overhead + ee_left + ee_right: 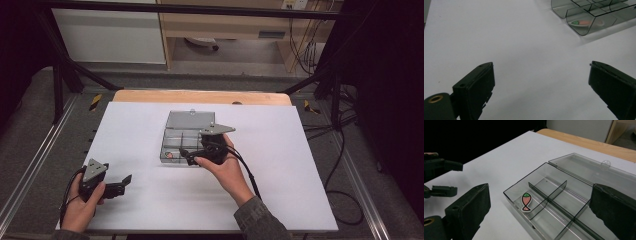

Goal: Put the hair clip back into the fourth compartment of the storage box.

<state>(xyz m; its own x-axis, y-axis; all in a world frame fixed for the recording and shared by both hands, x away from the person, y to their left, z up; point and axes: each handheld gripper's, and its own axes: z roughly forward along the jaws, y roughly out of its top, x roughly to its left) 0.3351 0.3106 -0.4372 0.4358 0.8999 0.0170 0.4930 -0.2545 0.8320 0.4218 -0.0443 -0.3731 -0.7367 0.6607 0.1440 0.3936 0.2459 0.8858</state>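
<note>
A clear grey compartment box (176, 134) lies at the middle of the white table with its lid (191, 120) folded back flat. A small pink fish with a green head (526, 201) lies in the box's near-left corner compartment, and it is also visible as the fish (584, 23) through the box wall (579, 32). My right gripper (541, 186) hovers over the box's near side, open, with nothing between its pads. My left gripper (541, 65) is low over bare table at the front left, open and empty. It is the left gripper (458, 178) at the left of the right gripper view.
The white table top (280, 165) has free room to the right of the box and between the two hands. A wooden strip (200, 96) runs along the far edge. Black frame legs and cables (335, 150) stand off the table at both sides.
</note>
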